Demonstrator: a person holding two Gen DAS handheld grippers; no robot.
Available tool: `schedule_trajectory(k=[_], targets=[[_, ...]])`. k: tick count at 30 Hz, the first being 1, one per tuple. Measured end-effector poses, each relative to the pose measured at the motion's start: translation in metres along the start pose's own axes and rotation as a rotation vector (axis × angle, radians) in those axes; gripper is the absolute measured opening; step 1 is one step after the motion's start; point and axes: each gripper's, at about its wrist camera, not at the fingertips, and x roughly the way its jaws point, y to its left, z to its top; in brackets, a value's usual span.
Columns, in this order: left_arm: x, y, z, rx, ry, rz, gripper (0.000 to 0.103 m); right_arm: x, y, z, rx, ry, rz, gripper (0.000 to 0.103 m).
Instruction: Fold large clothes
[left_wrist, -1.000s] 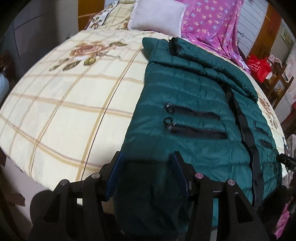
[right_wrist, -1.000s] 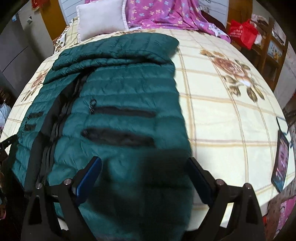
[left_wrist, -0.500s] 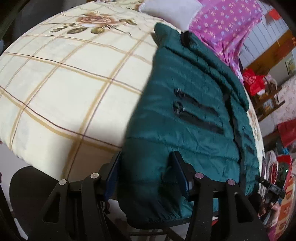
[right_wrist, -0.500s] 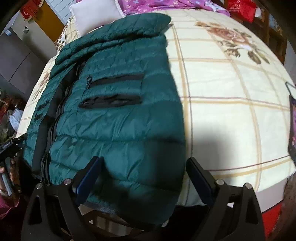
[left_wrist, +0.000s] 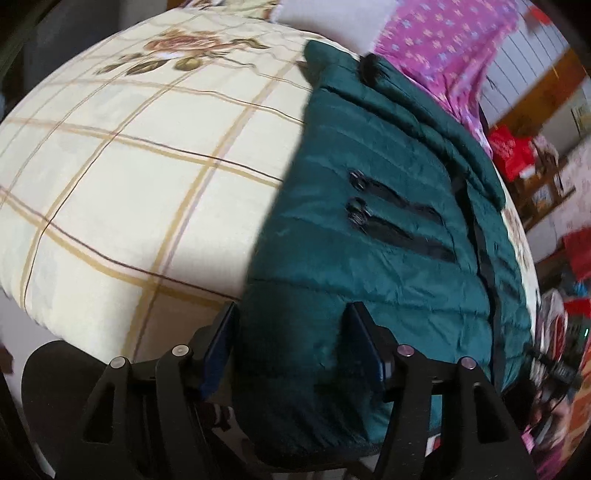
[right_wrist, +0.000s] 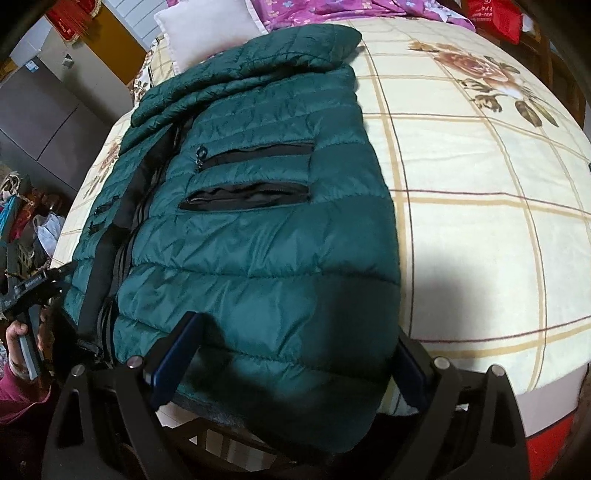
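A dark green quilted puffer jacket (left_wrist: 380, 206) lies front up on the bed, zipper and black pocket openings showing, hem hanging over the near bed edge; it fills the right wrist view (right_wrist: 258, 221) too. My left gripper (left_wrist: 291, 332) is open, its blue-padded fingers straddling the hem at the jacket's left corner. My right gripper (right_wrist: 299, 354) is open wide, fingers on either side of the hem at the jacket's right corner. Neither jaw visibly pinches the fabric.
The bed has a cream plaid sheet (left_wrist: 129, 166) with rose prints (right_wrist: 476, 70). A white pillow (right_wrist: 207, 29) and purple floral blanket (left_wrist: 436, 48) lie at the head. Red bags and shelves (left_wrist: 513, 151) stand beside the bed. The other hand-held gripper (right_wrist: 29, 291) shows at left.
Both grippers dropped lower and drew back to the bed's near edge, so the jacket hem now hangs between their open fingers. The jacket itself has not visibly moved.
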Motion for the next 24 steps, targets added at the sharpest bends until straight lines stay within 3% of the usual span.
schedule_trajectory(k=[7, 10, 12, 14, 19, 24], targets=[[0.002, -0.006, 0.001, 0.003, 0.022, -0.010, 0.043, 0.002, 0.005, 0.000, -0.006, -0.026, 0.102, 0.096], [0.002, 0.000, 0.003, -0.040, 0.003, -0.035, 0.043, 0.002, 0.004, -0.002, -0.015, -0.048, 0.117, 0.096], [0.003, -0.007, 0.001, -0.008, 0.003, -0.008, 0.043, 0.002, 0.005, -0.002, -0.024, -0.047, 0.116, 0.096], [0.005, -0.016, -0.002, 0.052, 0.021, 0.009, 0.042, 0.003, 0.007, -0.001, -0.048, -0.047, 0.117, 0.090], [-0.002, -0.019, 0.003, 0.066, 0.011, -0.006, 0.006, 0.004, 0.007, 0.002, -0.058, -0.060, 0.128, 0.057], [-0.011, -0.022, 0.006, 0.088, -0.026, -0.026, 0.000, 0.002, 0.001, 0.003, -0.033, -0.078, 0.143, 0.045]])
